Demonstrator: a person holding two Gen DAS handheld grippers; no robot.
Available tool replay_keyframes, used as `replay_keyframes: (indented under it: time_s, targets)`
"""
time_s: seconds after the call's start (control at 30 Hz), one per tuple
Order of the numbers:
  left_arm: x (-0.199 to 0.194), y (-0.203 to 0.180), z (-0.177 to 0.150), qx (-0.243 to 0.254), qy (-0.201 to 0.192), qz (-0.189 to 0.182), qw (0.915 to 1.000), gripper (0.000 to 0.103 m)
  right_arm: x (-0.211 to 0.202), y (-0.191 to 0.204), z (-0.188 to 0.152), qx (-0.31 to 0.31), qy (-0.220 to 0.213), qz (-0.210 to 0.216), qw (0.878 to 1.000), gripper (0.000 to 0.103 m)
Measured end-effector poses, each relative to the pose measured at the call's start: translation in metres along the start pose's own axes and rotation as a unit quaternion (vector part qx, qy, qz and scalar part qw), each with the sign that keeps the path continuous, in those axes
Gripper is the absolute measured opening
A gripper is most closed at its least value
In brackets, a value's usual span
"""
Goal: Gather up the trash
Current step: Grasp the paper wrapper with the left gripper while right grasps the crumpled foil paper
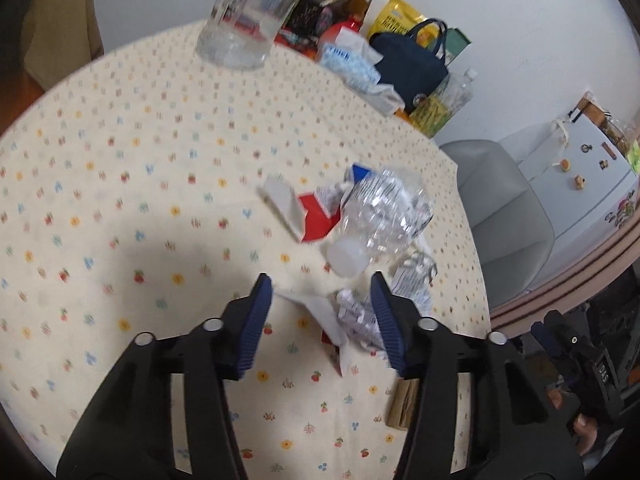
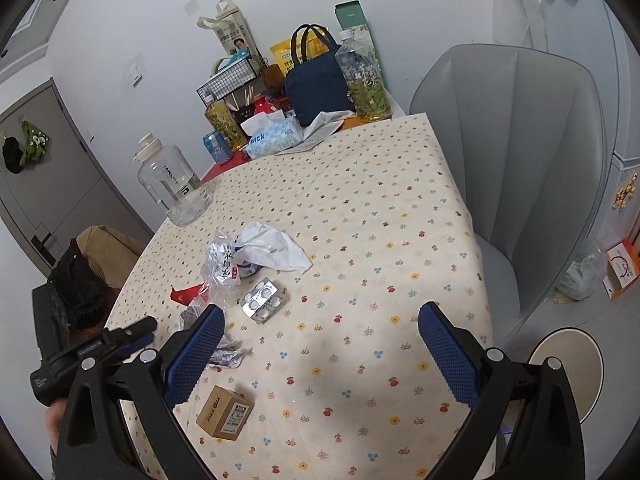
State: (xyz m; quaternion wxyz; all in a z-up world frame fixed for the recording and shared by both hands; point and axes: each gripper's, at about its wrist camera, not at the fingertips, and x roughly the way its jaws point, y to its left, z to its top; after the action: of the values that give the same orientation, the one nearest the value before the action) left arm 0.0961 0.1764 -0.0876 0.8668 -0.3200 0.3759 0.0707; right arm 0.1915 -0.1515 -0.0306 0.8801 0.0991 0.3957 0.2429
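Observation:
Trash lies on the floral tablecloth (image 1: 120, 184): a crushed clear plastic bottle (image 1: 384, 216) with a white cap, a red and white carton scrap (image 1: 308, 216), crumpled paper (image 1: 352, 316), a blister pack (image 2: 264, 299), a white tissue (image 2: 272, 248) and a small cardboard box (image 2: 225, 411). My left gripper (image 1: 320, 284) is open just above the crumpled paper, with the bottle cap a little ahead. My right gripper (image 2: 320, 316) is open wide and empty over bare cloth, right of the trash. The left gripper also shows in the right wrist view (image 2: 132, 334).
A large clear water jug (image 1: 248, 12) stands at the table's far side. A navy lunch bag (image 2: 318, 80), tissue pack (image 2: 276, 136), drink bottles and a wire basket (image 2: 232, 76) crowd the wall end. A grey chair (image 2: 520, 152) stands beside the table.

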Motion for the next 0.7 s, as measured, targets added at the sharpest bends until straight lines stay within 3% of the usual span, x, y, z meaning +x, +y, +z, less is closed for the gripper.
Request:
replay_keyframes:
  time_s: [0.1,0.2,0.27,0.37,0.43,0.53,0.7]
  targets:
    - [0.01,0.008,-0.005,-0.029,0.017,-0.009,0.9994,0.038,0.004,-0.002,-0.003,0.005,0.004,0.002,1.0,0.095]
    - [0.017,0.013,-0.008,-0.06,0.025,-0.039,0.9971,0.037,0.005,-0.004,-0.006,0.009,0.007,0.001,1.0,0.095]
    - [0.022,0.015,-0.007,-0.074,0.02,-0.032,0.9966,0.037,0.004,-0.006,-0.006,0.012,0.007,0.001,1.0,0.095]
    - [0.031,0.018,-0.008,-0.1,0.02,-0.027,0.9944,0.03,0.0,-0.009,-0.005,0.013,0.001,-0.002,1.0,0.095]
    - [0.036,0.02,-0.007,-0.112,0.022,-0.024,0.9931,0.018,-0.002,-0.011,-0.004,0.014,-0.001,-0.004,1.0,0.095]
    - [0.037,0.021,-0.009,-0.122,0.014,-0.025,0.992,0.007,-0.001,-0.012,-0.004,0.018,0.002,-0.002,1.0,0.095]
    - [0.014,0.02,-0.005,-0.107,-0.018,-0.022,0.9938,0.006,0.009,0.005,-0.007,-0.002,0.014,0.008,1.0,0.095]
